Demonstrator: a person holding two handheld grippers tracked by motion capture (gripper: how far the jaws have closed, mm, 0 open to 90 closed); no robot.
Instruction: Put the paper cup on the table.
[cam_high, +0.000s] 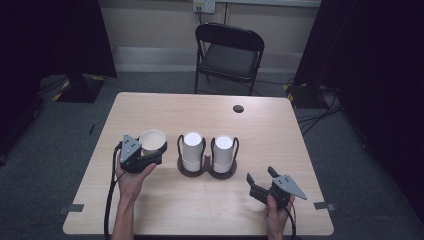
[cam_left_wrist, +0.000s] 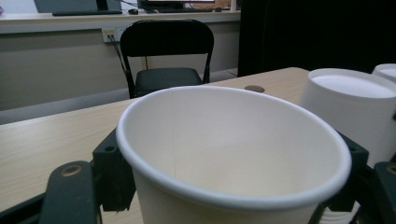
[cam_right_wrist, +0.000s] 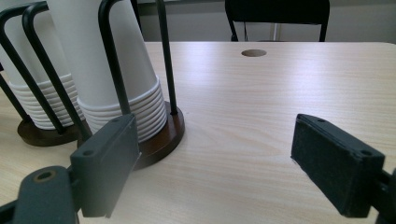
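An upright white paper cup (cam_high: 152, 141), mouth up, sits between the jaws of my left gripper (cam_high: 156, 151) at the table's left side; the gripper is shut on it. In the left gripper view the cup (cam_left_wrist: 233, 154) is close up, with a black finger (cam_left_wrist: 112, 175) pressed against its wall. Right of it, two stacks of upside-down white cups (cam_high: 192, 149) (cam_high: 223, 151) stand in a black wire holder (cam_high: 207, 172). My right gripper (cam_high: 260, 176) is open and empty near the front right, just right of the holder. In the right gripper view its jaws (cam_right_wrist: 223, 163) stand wide, beside the nearer stack (cam_right_wrist: 121, 70).
A light wooden table (cam_high: 260, 130) has a round cable hole (cam_high: 238, 108) at its far side. A black folding chair (cam_high: 227, 55) stands behind the table. Grey tape marks (cam_high: 72, 208) sit off the front corners. Dark curtains hang on both sides of the room.
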